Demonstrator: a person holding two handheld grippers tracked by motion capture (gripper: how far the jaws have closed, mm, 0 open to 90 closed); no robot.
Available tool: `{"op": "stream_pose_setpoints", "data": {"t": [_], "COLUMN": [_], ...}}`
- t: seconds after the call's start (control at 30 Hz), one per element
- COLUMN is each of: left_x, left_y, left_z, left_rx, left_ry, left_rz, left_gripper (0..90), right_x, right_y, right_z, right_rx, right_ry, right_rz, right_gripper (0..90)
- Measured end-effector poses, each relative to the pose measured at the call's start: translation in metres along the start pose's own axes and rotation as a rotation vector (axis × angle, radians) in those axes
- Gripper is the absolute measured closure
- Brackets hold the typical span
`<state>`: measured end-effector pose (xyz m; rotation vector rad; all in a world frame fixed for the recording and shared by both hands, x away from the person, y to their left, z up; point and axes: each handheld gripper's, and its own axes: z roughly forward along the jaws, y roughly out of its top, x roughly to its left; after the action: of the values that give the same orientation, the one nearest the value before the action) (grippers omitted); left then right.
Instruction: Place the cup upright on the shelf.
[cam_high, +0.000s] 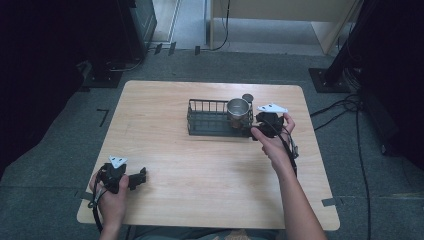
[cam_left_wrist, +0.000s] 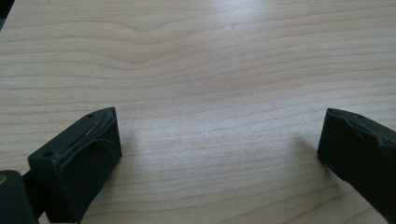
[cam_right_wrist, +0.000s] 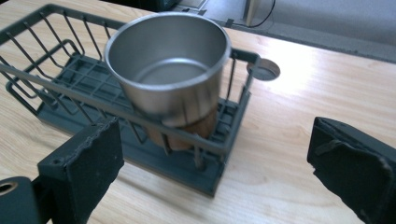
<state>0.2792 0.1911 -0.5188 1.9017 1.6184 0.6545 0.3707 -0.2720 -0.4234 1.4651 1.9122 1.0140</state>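
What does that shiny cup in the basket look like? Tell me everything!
The cup looks like brushed silver metal, round, wider at its open top than lower down, and empty inside. It has a brownish band around its bottom. It stands upright at one end of the dark wire basket, close to the end bars. Nothing grips it; the right gripper has open jaws nearby.

Left gripper (cam_high: 141, 178), lower left of the high view: black body, white three-cornered plate on top, black cable trailing back. Right gripper (cam_high: 253, 131), right of centre: same build. Jaws: blocky black, ragged-edged pads, small screw holes. Forearms bare, no sleeves.
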Motion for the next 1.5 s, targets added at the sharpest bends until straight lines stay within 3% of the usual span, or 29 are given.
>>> {"op": "stream_pose_setpoints", "data": {"t": [0.8,1.5], "left_x": [0.0,0.0], "left_y": [0.0,0.0], "left_z": [0.0,0.0], "left_rx": [0.002,0.003], "left_ry": [0.0,0.0], "left_rz": [0.003,0.004], "left_gripper": [0.0,0.0], "right_x": [-0.032,-0.064], "right_y": [-0.057,-0.118], "right_z": [-0.022,-0.047], "right_rx": [0.024,0.059], "right_ry": [-0.048,-0.113], "right_rz": [0.068,0.132], "right_gripper": [3.3,4.0]}}
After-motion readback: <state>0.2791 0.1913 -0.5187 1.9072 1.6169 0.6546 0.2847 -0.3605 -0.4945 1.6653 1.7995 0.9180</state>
